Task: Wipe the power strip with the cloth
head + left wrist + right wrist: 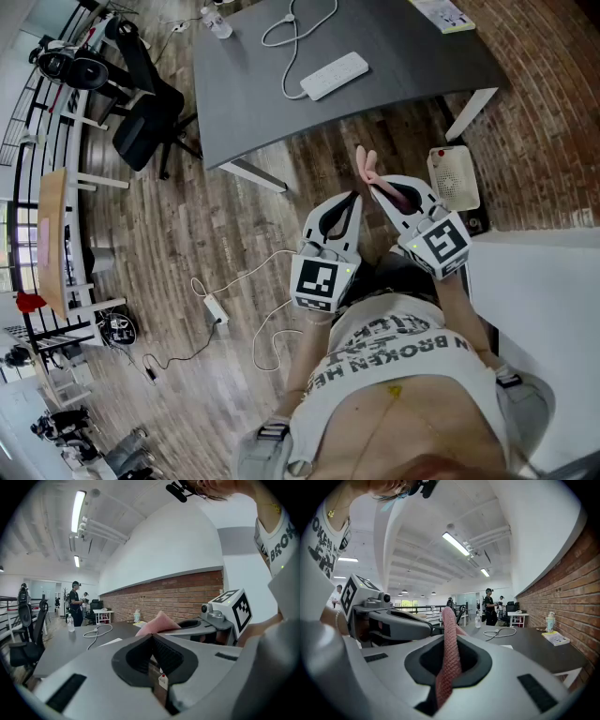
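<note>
Head view: power strip (335, 75) on grey table (244, 103), well apart from left gripper (352, 199) and right gripper (375, 184), both over wood floor short of table's near edge. Cable (295, 33) and bottle (217, 23) lie beyond strip; office chair (145, 117) at left. Left gripper view: jaws pressed together, nothing btw them. Right gripper view: jaws pinch pink cloth (446, 667).
</note>
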`<state>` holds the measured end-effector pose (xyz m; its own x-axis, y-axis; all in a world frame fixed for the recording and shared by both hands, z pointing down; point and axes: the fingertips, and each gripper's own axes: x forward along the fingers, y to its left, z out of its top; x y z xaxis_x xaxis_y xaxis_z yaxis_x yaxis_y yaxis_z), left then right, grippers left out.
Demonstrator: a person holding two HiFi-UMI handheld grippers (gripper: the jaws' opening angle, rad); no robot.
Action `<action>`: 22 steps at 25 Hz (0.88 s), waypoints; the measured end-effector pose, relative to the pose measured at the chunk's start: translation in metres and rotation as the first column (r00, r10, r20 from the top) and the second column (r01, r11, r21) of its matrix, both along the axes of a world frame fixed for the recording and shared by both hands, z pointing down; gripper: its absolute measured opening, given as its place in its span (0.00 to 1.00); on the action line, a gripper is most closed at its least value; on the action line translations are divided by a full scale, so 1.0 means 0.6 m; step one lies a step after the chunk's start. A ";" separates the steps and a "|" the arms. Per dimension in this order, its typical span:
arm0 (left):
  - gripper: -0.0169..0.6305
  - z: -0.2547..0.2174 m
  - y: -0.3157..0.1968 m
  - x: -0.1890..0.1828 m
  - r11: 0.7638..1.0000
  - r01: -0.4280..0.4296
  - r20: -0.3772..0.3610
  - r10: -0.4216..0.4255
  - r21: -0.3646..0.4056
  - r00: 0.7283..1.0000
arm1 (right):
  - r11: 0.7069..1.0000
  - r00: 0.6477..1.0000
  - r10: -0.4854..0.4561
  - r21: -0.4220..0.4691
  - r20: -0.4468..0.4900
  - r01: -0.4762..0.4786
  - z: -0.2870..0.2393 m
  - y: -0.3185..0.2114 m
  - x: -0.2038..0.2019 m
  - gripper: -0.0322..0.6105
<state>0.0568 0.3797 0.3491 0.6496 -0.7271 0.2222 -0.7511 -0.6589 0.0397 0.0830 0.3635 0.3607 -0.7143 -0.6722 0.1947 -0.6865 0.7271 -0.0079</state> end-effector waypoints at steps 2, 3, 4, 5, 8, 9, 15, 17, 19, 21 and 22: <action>0.04 -0.002 0.003 0.020 1.000 0.001 -0.014 -0.001 0.001 1.000 | 1.000 0.999 -0.021 -0.001 0.025 0.021 -0.003 0.005 0.016 0.08; 0.04 -0.004 0.004 0.029 1.000 0.004 -0.022 -0.004 0.001 1.000 | 1.000 0.999 -0.030 -0.002 0.043 0.030 -0.005 0.007 0.023 0.08; 0.04 -0.006 0.005 0.036 1.000 0.008 -0.030 -0.008 0.000 1.000 | 0.999 0.997 -0.035 -0.003 0.063 0.035 -0.008 0.009 0.032 0.08; 0.04 -0.008 0.006 0.043 1.000 0.014 -0.037 -0.014 -0.001 0.999 | 0.999 0.996 -0.036 -0.005 0.078 0.036 -0.010 0.011 0.041 0.08; 0.04 -0.006 0.003 0.058 1.000 0.030 -0.048 -0.030 -0.008 0.998 | 0.999 0.996 -0.039 -0.008 0.079 0.040 -0.010 0.010 0.070 0.08; 0.04 -0.005 -0.002 0.063 0.999 0.036 -0.051 -0.036 -0.012 0.998 | 0.999 0.996 -0.041 -0.009 0.076 0.042 -0.010 0.007 0.080 0.08; 0.04 0.014 -0.034 0.076 0.997 0.061 -0.047 -0.062 -0.036 0.997 | 1.000 0.997 0.025 -0.018 0.075 -0.023 0.000 -0.014 0.140 0.08; 0.04 0.019 -0.050 0.080 0.997 0.061 -0.045 -0.063 -0.041 0.997 | 0.998 0.995 0.059 -0.028 0.079 -0.057 0.006 -0.028 0.160 0.08; 0.04 0.026 -0.069 0.083 0.997 0.057 -0.049 -0.059 -0.047 0.997 | 0.996 0.993 0.083 -0.035 0.079 -0.080 0.011 -0.046 0.174 0.08; 0.04 0.035 -0.094 0.085 0.997 0.049 -0.057 -0.052 -0.054 0.997 | 0.995 0.992 0.100 -0.037 0.073 -0.097 0.017 -0.068 0.180 0.08; 0.04 0.039 -0.108 0.086 0.997 0.044 -0.062 -0.048 -0.057 0.997 | 0.994 0.992 0.105 -0.038 0.071 -0.103 0.020 -0.081 0.182 0.08</action>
